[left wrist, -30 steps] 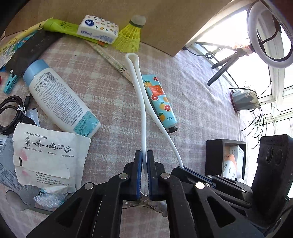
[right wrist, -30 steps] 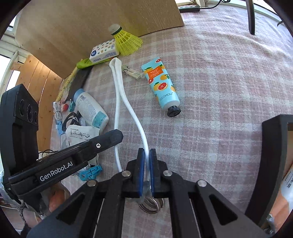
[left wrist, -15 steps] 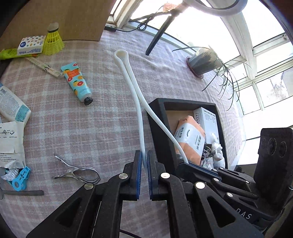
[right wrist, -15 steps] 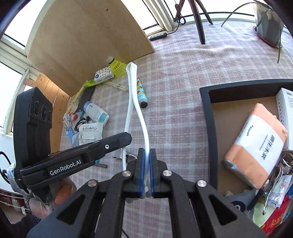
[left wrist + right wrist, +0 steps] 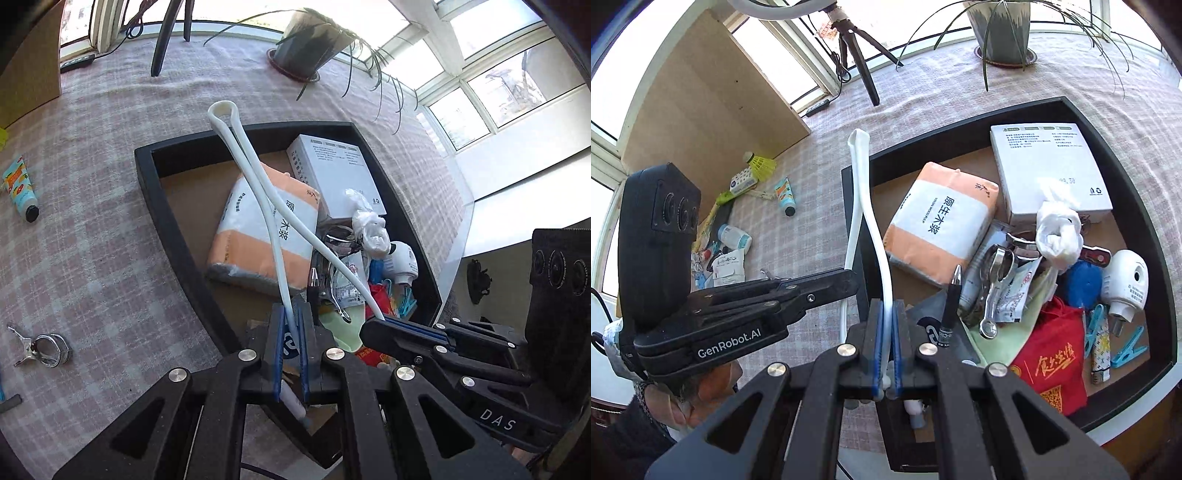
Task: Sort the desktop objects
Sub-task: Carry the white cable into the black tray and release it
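A long white looped band hangs in the air over the black tray. My left gripper is shut on one end of it and my right gripper is shut on the other end; the band also shows in the right wrist view. The right gripper's fingers show at the lower right of the left wrist view. The tray holds an orange tissue pack, a white box, a pen and several small items.
On the checked cloth left of the tray lie a hand cream tube, a metal clip, a shuttlecock and a lotion bottle. A potted plant and a tripod stand at the back.
Both grippers have carried the white band from above the cluttered left part of the table rightward to above the tray. Both stayed shut on it.
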A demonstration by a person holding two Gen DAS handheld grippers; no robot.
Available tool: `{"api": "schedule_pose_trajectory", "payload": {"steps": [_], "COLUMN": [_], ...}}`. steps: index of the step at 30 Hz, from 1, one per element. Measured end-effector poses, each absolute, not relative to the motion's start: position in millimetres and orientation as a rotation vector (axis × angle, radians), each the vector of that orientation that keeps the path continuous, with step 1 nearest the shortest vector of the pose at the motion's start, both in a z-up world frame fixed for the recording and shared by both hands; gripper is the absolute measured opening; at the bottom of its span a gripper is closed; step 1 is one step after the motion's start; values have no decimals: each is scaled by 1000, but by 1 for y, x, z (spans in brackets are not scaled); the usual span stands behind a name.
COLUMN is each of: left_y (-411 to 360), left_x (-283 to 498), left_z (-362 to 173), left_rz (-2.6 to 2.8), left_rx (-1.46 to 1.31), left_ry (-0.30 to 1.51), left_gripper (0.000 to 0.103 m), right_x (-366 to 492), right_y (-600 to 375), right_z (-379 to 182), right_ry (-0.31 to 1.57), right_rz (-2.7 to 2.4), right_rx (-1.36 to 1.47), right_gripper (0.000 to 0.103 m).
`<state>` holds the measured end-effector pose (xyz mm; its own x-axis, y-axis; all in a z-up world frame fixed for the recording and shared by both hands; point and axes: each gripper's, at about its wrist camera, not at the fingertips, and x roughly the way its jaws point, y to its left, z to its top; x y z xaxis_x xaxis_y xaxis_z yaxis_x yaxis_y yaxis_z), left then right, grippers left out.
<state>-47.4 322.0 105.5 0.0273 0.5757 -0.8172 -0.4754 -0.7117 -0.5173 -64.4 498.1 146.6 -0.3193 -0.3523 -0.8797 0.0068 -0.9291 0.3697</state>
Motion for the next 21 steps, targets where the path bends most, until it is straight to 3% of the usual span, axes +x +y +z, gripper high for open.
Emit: {"api": "schedule_pose_trajectory", "payload": {"steps": [5,7,9,21], "left_y": [323,316,309,224], "left_x": [-46,-48,-52,-86], "left_z": [106,107,107,99], "left_rz": [1832,1852,1875,2045], "left_rx": [-1553,-1550,-1552,-1621], "left_ry": [-23,-3,-4,-96], "left_gripper": [10,10,10,15], "right_x": [-57,-60,-64,-92], "right_y": [507,508,506,441], "right_z": [151,153,157,152], "right_ry": [-402,-410,-412,-267], "right_rz": [-2424,-2453,-2462,-2324], "right_rx": [1657,1659,1640,1633], "right_gripper": [6,21,26,26]}}
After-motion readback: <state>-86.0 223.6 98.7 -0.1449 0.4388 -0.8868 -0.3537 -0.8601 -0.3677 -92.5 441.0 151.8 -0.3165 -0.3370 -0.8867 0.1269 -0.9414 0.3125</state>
